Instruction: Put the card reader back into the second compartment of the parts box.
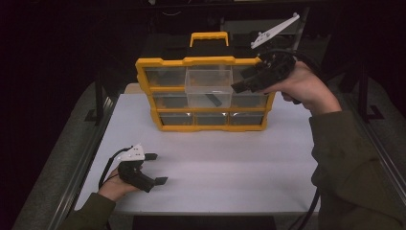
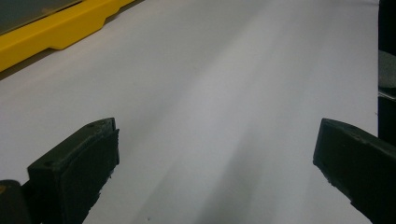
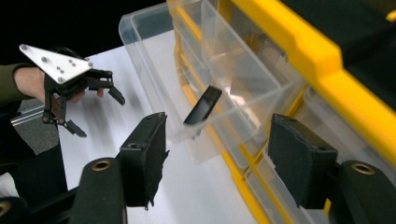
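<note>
Looking down, we see the right tongs (image 1: 246, 80) spread wide, gripping nothing, just beside a clear drawer (image 1: 208, 86) pulled out from a yellow organizer (image 1: 160, 64). A small black piece (image 3: 202, 105) lies inside that drawer, ahead of the right tongs. Left tongs (image 1: 155, 168) gape wide and bare, low over the white counter (image 1: 239, 158), well apart from the organizer. Room behind is dark.

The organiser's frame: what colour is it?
Yellow; the organiser's frame shows best in the high view.
</note>
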`<action>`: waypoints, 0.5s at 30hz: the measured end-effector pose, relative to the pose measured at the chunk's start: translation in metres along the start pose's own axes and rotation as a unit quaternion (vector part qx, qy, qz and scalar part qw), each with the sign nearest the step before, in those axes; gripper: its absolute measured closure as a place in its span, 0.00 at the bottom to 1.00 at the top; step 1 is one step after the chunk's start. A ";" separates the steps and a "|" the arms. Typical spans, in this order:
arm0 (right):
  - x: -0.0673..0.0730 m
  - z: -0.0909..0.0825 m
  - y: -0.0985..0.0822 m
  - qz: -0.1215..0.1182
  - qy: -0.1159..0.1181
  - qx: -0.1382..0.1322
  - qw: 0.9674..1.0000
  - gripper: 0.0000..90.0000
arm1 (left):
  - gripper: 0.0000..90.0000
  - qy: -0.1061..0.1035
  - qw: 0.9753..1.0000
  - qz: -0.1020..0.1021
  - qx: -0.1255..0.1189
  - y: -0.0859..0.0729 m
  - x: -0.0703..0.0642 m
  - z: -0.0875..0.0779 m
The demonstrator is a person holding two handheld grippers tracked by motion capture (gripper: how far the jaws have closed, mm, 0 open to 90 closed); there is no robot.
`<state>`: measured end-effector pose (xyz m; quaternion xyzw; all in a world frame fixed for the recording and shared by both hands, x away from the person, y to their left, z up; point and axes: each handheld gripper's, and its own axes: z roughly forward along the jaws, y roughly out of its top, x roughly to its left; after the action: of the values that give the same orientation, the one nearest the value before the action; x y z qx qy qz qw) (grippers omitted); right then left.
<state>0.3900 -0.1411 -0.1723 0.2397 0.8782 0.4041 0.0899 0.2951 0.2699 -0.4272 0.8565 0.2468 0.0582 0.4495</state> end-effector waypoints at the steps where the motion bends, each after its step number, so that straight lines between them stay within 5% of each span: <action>1: 0.000 0.001 -0.003 0.001 0.001 0.000 1.000 0.38 | 0.00 0.000 1.000 0.000 0.000 0.000 0.000 0.000; 15: 0.008 0.021 -0.049 0.011 0.003 -0.016 1.000 0.26 | 0.00 0.001 1.000 -0.001 -0.001 0.000 0.000 0.000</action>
<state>0.3731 -0.1501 -0.2227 0.2469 0.8692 0.4195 0.0870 0.2953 0.2700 -0.4274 0.8558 0.2475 0.0586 0.4505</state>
